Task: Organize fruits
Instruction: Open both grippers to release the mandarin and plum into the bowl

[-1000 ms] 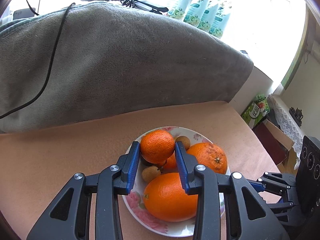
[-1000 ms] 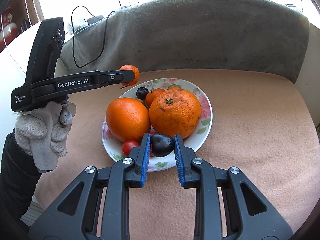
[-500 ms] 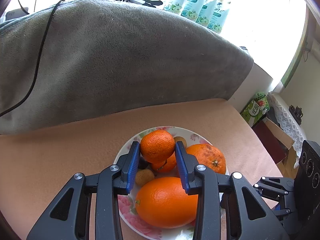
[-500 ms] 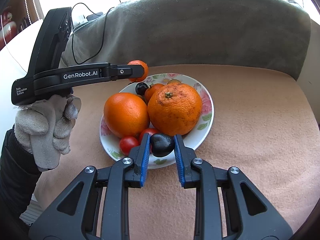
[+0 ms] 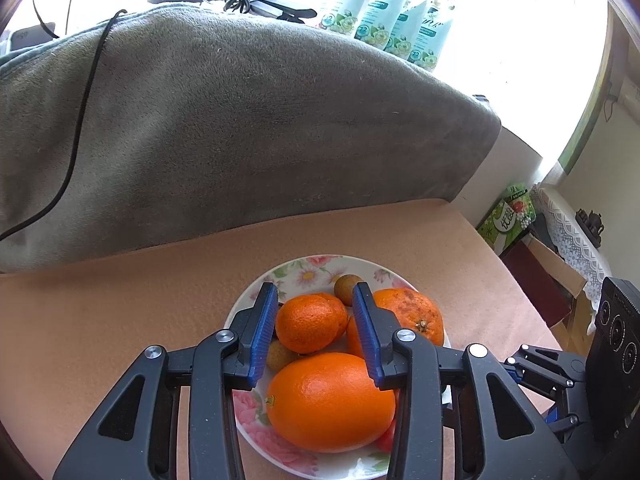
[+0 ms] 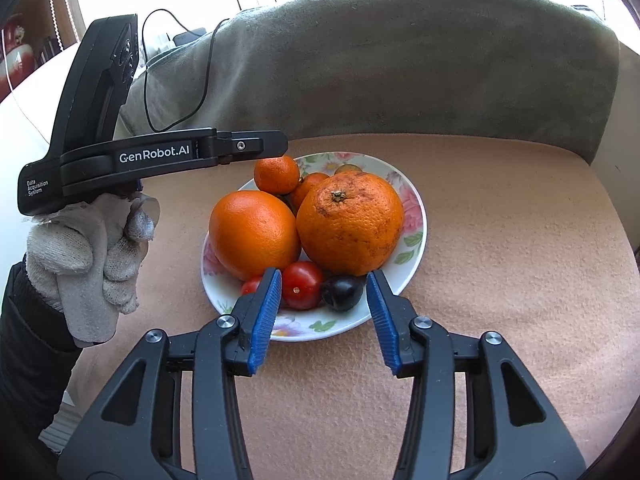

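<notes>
A floral plate (image 6: 414, 216) on the peach cloth holds two big oranges (image 6: 350, 222), a small mandarin (image 6: 277, 174), cherry tomatoes (image 6: 301, 289), a dark plum (image 6: 343, 293) and small brown fruits (image 5: 347, 289). My left gripper (image 5: 316, 332) is open above the plate, its jaws apart on either side of the mandarin (image 5: 310, 328), which rests on the pile. My right gripper (image 6: 324, 312) is open at the plate's near rim, with the plum lying free between its fingers. The left gripper also shows in the right wrist view (image 6: 240, 146).
A grey blanket-covered backrest (image 6: 400, 64) rises behind the cloth, with a black cable (image 5: 80, 120) across it. Blue-green packs (image 5: 384, 20) stand on the sill. Boxes (image 5: 512, 216) and a lace-covered stand are beyond the right edge.
The left gripper opened and the mandarin dropped from it onto the pile. The right gripper opened and let the plum go onto the plate.
</notes>
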Motion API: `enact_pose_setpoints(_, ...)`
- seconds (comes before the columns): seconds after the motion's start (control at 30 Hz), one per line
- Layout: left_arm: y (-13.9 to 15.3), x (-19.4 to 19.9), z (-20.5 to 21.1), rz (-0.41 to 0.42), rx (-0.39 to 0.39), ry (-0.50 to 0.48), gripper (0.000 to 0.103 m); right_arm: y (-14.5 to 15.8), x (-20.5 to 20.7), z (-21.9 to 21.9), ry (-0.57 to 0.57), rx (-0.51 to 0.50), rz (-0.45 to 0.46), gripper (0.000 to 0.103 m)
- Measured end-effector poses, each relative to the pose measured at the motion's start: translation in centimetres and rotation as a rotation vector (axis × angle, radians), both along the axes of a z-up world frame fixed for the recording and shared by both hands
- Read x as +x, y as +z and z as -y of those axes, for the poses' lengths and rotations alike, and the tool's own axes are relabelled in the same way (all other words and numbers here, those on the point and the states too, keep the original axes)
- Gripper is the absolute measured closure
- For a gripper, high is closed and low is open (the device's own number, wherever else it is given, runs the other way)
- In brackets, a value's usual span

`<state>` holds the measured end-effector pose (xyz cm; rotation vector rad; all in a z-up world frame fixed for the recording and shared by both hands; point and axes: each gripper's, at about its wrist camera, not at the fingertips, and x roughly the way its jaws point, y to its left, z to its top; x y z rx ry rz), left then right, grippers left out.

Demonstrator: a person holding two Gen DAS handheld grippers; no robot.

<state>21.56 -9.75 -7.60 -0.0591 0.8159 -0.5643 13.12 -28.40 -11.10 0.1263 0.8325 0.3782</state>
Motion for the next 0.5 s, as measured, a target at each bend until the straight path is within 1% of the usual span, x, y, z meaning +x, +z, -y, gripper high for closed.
enact_pose_setpoints(0.1, 0.12, -0.18, 0.05, 0.004, 0.001, -0.002, 0.065, 0.10, -0.04, -0.18, 0.000, -0.003, 0.003, 0.055)
enact_pose_setpoints(0.17, 0.26, -0.37, 0.14, 0.008, 0.003, -0.002, 0.060, 0.21, -0.10, -0.25, -0.002, -0.003, 0.007, 0.051)
enact_pose_setpoints(0.2, 0.36, -0.46, 0.14, 0.012, 0.002, -0.001, 0.055, 0.29, -0.14, -0.28, -0.003, -0.002, 0.010, 0.047)
enact_pose_setpoints(0.3, 0.61, -0.64, 0.07, 0.018, 0.003, 0.001, 0.054, 0.55, -0.34, -0.36, -0.006, -0.006, 0.017, 0.046)
enact_pose_setpoints(0.37, 0.75, -0.74, 0.07, 0.022, 0.005, 0.001, 0.048, 0.66, -0.42, -0.38, -0.009, -0.008, 0.019, 0.043)
enact_pose_setpoints(0.4, 0.81, -0.74, 0.04, 0.026, 0.005, 0.003, 0.044, 0.73, -0.53, -0.40, -0.012, -0.008, 0.021, 0.038)
enact_pose_setpoints(0.43, 0.88, -0.79, 0.01, 0.029, 0.005, 0.004, 0.042, 0.82, -0.65, -0.37, -0.015, -0.008, 0.025, 0.035)
enact_pose_setpoints(0.5, 1.01, -0.92, -0.03, 0.033, 0.006, 0.006, 0.039, 1.01, -0.92, -0.35, -0.022, -0.011, 0.031, 0.032)
